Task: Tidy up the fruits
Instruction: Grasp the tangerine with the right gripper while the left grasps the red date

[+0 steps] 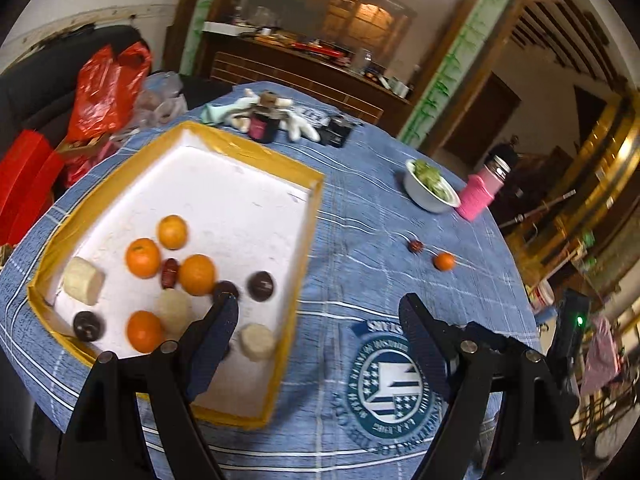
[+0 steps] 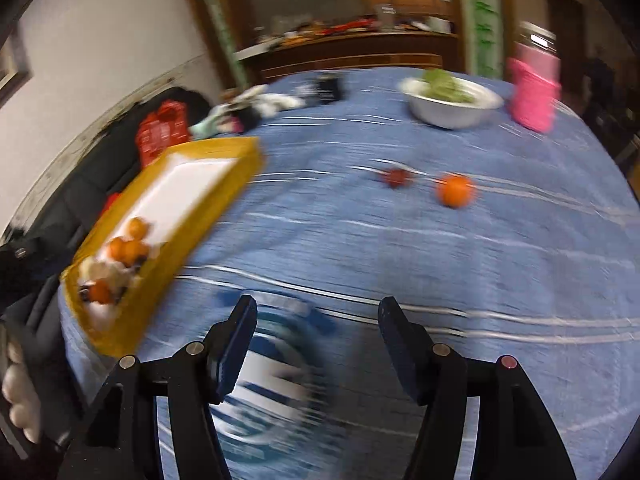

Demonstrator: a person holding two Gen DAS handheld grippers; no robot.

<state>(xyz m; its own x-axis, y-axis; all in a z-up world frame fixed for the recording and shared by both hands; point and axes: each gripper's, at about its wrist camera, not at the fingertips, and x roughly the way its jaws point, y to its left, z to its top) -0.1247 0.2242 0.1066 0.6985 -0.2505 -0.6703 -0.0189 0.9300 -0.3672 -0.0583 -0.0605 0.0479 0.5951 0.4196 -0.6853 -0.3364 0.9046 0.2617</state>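
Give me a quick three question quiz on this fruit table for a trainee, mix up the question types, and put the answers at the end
1. True or false: both grippers, left and right, are empty.
2. Which two fruits lie loose on the cloth, outside the box?
3. Multiple choice: how many oranges are in the box? A two, B four, C six.

Key
1. True; both are open over the cloth.
2. An orange and a dark red fruit.
3. B.
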